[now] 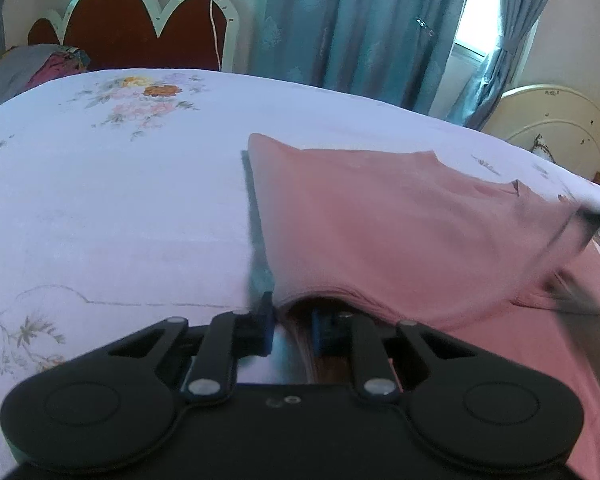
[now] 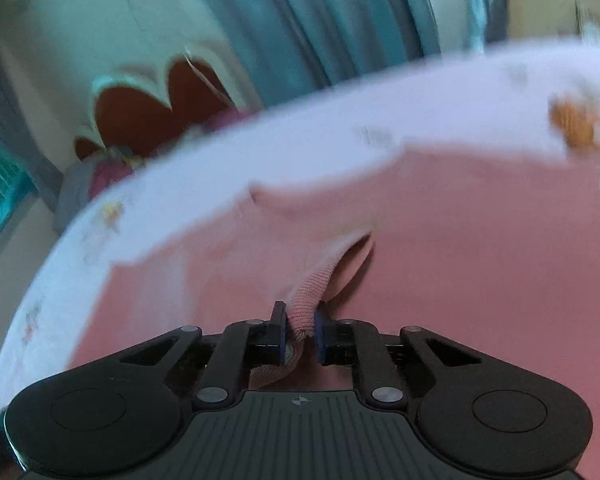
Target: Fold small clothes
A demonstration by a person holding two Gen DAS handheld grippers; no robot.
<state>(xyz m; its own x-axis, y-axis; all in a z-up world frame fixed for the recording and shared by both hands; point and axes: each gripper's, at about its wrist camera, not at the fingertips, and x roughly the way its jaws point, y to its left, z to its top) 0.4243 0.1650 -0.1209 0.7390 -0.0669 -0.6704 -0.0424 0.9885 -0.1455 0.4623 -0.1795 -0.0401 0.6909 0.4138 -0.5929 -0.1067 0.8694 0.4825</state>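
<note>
Only right tongs (image 2: pixel 300 334) show ribbed hem of pink garment (image 2: pixel 460 240) pinched

No text, label, brand, number or sign can be read anywhere in either view; the right view is partly blurred

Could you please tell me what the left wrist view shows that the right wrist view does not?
Only the left wrist view shows the bright window, the cream footboard and the left gripper closed on the shirt's edge. Only the right wrist view shows the right gripper pinching the ribbed collar. Both show the pink shirt, the flowered bedsheet, the red headboard and the blue curtains.
</note>
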